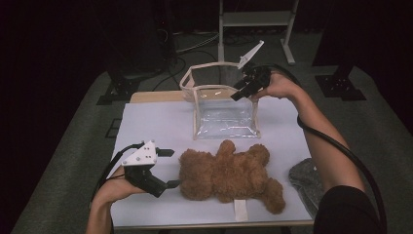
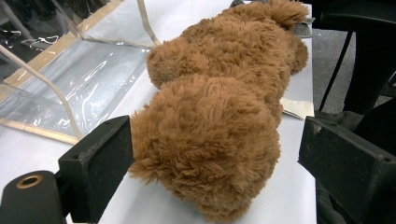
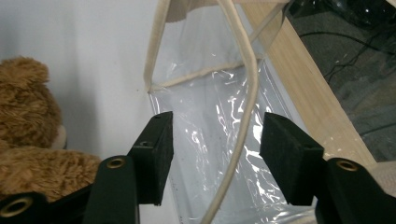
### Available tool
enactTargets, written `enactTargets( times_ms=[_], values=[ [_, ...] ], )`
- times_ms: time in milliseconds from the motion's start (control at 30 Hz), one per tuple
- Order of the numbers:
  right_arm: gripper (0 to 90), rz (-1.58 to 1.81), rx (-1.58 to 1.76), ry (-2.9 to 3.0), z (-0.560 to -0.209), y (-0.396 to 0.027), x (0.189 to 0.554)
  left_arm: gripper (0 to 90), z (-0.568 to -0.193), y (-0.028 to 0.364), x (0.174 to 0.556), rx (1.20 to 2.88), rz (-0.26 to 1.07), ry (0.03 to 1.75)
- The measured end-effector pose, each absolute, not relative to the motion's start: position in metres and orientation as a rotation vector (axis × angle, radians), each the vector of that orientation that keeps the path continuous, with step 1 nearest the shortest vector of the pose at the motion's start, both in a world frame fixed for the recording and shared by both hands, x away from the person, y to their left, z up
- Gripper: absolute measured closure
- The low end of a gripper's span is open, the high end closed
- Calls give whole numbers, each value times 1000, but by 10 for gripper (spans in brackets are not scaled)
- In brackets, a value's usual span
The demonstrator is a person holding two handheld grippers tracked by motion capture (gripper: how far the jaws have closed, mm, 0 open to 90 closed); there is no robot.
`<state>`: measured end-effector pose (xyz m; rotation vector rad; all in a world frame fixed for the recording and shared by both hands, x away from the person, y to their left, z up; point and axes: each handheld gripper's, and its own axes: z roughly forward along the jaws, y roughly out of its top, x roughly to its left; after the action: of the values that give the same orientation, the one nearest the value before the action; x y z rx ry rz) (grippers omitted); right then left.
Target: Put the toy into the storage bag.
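Left tool (image 1: 168,168) straddling teddy bear (image 1: 229,175), right tool (image 1: 243,87) over clear bag (image 1: 226,117)

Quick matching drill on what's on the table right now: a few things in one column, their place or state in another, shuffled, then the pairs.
1. teddy bear
2. clear bag
3. left gripper
4. right gripper

A. standing upright at the table's far side
B. lying on the white sheet
C. open around the bear's end
D. open astride the bag's strap

Pairs: 1-B, 2-A, 3-C, 4-D
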<state>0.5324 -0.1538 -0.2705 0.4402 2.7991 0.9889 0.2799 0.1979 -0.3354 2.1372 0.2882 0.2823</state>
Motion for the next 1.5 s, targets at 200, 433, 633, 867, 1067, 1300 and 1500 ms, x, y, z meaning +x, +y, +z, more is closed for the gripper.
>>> enactTargets(
  times_ms=[200,433,633,867,1067,1300,1500],
  values=[
    [621,967,421,2812,-274,-153,531,90,-336,197,279,2142,277,285],
    [781,952,386,2813,-273,-154,527,89,-336,197,279,2142,275,286],
    [865,953,353,2816,-271,-157,523,90,-335,197,279,2145,278,282],
    [875,969,318,2856,-271,-158,517,90,-336,196,279,2149,277,281],
    [875,979,299,2871,-270,-163,509,90,-336,195,278,2153,275,282],
    [875,986,284,2885,-270,-174,493,89,-337,194,279,2160,268,273],
    [875,1005,273,2885,-271,-182,478,89,-338,191,278,2159,258,270]
  ],
)
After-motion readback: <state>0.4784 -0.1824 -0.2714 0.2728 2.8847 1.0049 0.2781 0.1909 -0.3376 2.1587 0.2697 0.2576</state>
